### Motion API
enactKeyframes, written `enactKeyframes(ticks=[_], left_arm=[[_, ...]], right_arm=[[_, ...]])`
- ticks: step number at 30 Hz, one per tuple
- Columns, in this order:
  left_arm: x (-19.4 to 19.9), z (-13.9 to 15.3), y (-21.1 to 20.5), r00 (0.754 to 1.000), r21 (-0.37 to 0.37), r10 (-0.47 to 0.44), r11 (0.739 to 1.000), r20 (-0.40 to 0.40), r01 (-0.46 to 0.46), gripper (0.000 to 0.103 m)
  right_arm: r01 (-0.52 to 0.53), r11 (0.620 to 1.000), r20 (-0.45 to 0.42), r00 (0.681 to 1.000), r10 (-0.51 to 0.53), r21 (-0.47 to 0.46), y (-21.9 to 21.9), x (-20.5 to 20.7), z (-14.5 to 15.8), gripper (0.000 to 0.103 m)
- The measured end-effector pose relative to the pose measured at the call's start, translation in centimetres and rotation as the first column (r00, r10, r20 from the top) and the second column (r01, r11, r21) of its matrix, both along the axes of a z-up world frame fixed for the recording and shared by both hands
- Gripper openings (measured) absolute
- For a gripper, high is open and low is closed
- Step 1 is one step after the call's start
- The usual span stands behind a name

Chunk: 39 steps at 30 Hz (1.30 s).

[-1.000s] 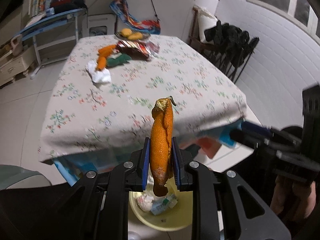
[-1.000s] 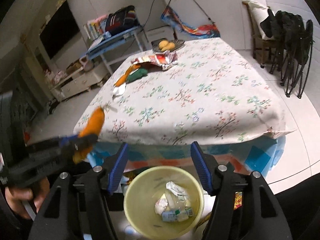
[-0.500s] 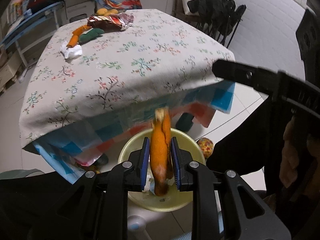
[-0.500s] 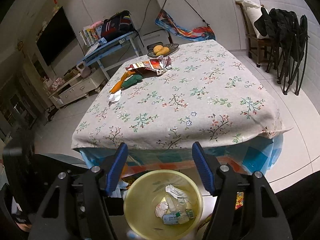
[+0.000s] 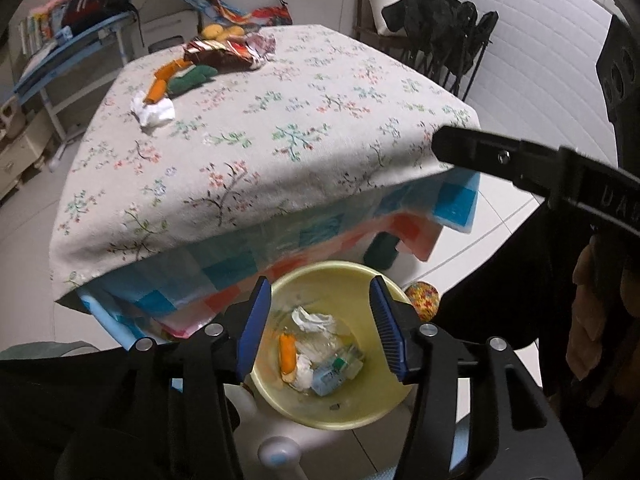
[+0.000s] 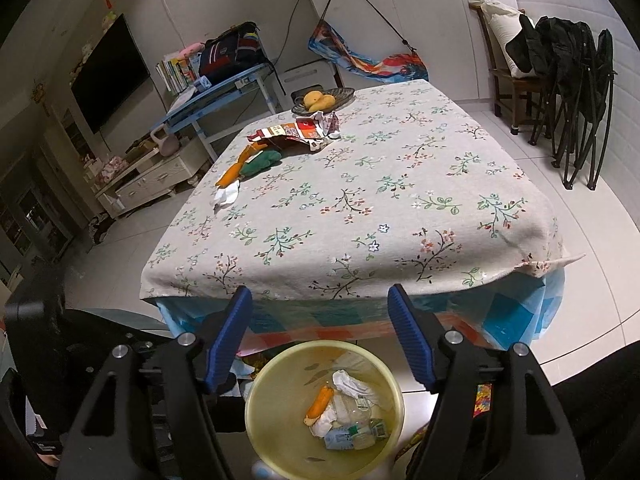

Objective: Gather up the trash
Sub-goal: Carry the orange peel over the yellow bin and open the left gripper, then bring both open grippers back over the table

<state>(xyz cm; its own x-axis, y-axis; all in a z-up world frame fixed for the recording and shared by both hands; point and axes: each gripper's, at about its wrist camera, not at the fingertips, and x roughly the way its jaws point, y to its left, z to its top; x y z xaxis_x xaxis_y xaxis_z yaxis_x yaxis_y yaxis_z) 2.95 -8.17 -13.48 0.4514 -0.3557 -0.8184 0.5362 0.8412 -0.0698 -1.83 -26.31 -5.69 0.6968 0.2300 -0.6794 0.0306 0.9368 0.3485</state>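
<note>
Orange peel (image 5: 287, 352) has dropped out of the left claw (image 5: 316, 328), whose jaws are opening with nothing between them; a second ago they pinched it. Now it lies in the yellow bin (image 5: 362, 408) at 6 o'clock, on the white paper. The right claw (image 6: 320, 340) is opening too, and holds nothing. More trash waits on the table (image 6: 360, 216) at 11 o'clock: a tissue (image 6: 226, 196), another peel (image 6: 236, 166), a snack wrapper (image 6: 296, 132). Reaching that far, a claw could snag the cloth and drag everything off.
</note>
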Motion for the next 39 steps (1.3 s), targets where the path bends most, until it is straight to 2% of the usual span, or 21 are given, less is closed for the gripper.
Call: enactKeyframes(ticks=[8, 12, 16, 22, 29, 32, 39], left_arm=[[0.2, 1.8, 1.0, 0.991, -0.028, 0.077, 0.997, 0.111, -0.075, 0.06], [0.8, 2.6, 1.8, 0.978, -0.038, 0.14, 0.99, 0.155, -0.136, 0.066], [1.5, 3.4, 3.1, 0.958, -0.081, 0.224, 0.974, 0.178, -0.213, 0.07], [2.9, 4.4, 5.7, 0.926, -0.167, 0.347, 0.932, 0.148, -0.323, 0.071], [6.2, 5.0, 8.3, 0.885, -0.179, 0.451, 0.886, 0.116, -0.428, 0.071], [7.9, 5.7, 9.6, 0.864, -0.202, 0.491, 0.863, 0.112, -0.464, 0.072], [12.1, 7.3, 11.6, 0.827, -0.221, 0.548, 0.828, 0.127, -0.515, 0.076]], right_arm=[[0.003, 1.0, 0.001, 1.0, -0.003, -0.004, -0.1, 0.0, -0.1, 0.07], [0.003, 1.0, 0.008, 1.0, -0.003, -0.008, -0.1, 0.0, 0.0, 0.07], [0.002, 1.0, 0.013, 1.0, -0.002, -0.014, 0.1, 0.0, 0.0, 0.071], [-0.017, 1.0, 0.024, 1.0, 0.017, -0.012, 0.7, 0.2, 0.5, 0.071], [-0.081, 0.996, 0.059, 0.995, 0.083, -0.037, 2.5, 1.4, 1.4, 0.071], [-0.102, 0.994, 0.05, 0.993, 0.104, -0.034, 3.0, 2.9, 1.2, 0.071], [-0.152, 0.988, 0.032, 0.988, 0.152, 0.004, 4.7, 6.8, 0.7, 0.069]])
